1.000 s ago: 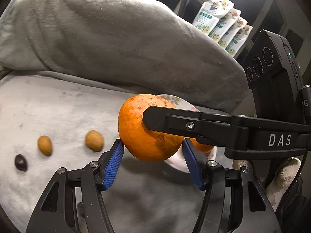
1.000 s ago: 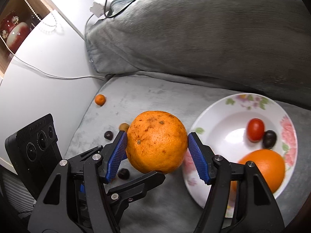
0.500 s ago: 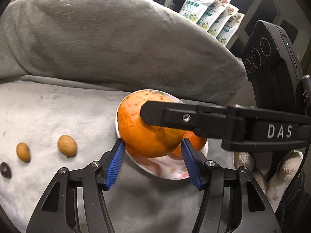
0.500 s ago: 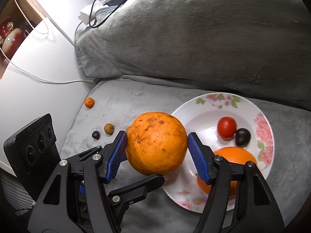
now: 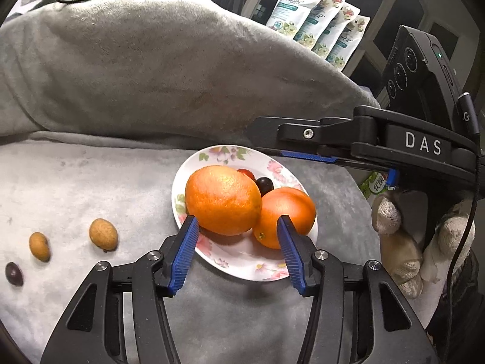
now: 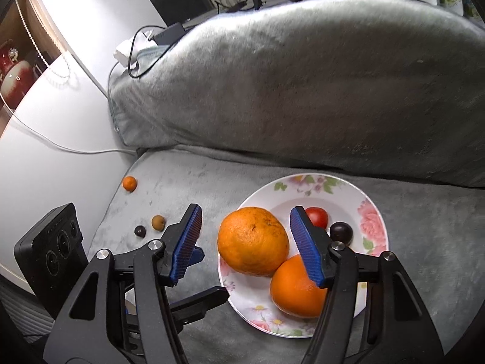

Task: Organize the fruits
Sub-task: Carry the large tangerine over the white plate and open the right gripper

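Now both oranges [image 6: 253, 241] sit on the floral plate [image 6: 374, 215]; left gripper [image 5: 238, 253] and right gripper [image 6: 253, 242] are closing, pads touching nothing

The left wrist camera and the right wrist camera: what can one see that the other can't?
Only the left wrist view shows the pouches and a gloved hand.

Only the right wrist view shows the tiny orange fruit, the white table and a red jar.

Both show the flowered plate with two oranges, a tomato and a dark fruit, plus the grey cushion.
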A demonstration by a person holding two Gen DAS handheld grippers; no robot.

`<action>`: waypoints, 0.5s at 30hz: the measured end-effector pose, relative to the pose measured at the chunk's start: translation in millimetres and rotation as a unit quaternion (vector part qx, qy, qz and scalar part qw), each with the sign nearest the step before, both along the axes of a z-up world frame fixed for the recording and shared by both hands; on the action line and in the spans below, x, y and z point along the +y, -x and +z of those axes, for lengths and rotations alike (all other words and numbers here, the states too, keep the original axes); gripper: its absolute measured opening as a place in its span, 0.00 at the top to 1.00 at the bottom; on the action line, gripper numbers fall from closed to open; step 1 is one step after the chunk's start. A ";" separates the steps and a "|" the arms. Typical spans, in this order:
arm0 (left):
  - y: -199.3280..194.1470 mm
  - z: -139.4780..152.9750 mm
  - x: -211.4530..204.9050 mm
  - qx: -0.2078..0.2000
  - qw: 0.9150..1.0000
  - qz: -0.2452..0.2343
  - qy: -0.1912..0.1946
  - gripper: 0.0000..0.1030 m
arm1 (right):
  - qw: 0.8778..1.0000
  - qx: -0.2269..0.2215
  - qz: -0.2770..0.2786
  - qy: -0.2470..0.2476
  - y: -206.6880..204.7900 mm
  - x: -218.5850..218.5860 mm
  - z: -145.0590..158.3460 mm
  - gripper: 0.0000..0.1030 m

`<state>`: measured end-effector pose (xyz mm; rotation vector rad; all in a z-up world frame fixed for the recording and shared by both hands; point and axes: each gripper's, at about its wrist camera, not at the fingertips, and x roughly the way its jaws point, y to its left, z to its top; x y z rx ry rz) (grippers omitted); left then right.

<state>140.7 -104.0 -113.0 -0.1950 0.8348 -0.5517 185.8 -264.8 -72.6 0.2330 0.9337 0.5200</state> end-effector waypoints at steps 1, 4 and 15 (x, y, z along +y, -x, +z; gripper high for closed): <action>0.8 0.0 0.6 0.000 1.000 0.000 0.000 0.50 | 1.000 -0.003 -0.002 -0.001 1.1 -0.6 1.5 0.37; 7.7 0.4 3.7 -0.004 1.000 0.001 -0.002 0.50 | 1.000 -0.007 -0.003 -0.001 3.7 0.0 3.6 0.37; 21.9 13.2 3.3 -0.029 0.999 0.013 -0.017 0.47 | 0.999 -0.029 -0.015 -0.002 17.5 -3.9 11.7 0.35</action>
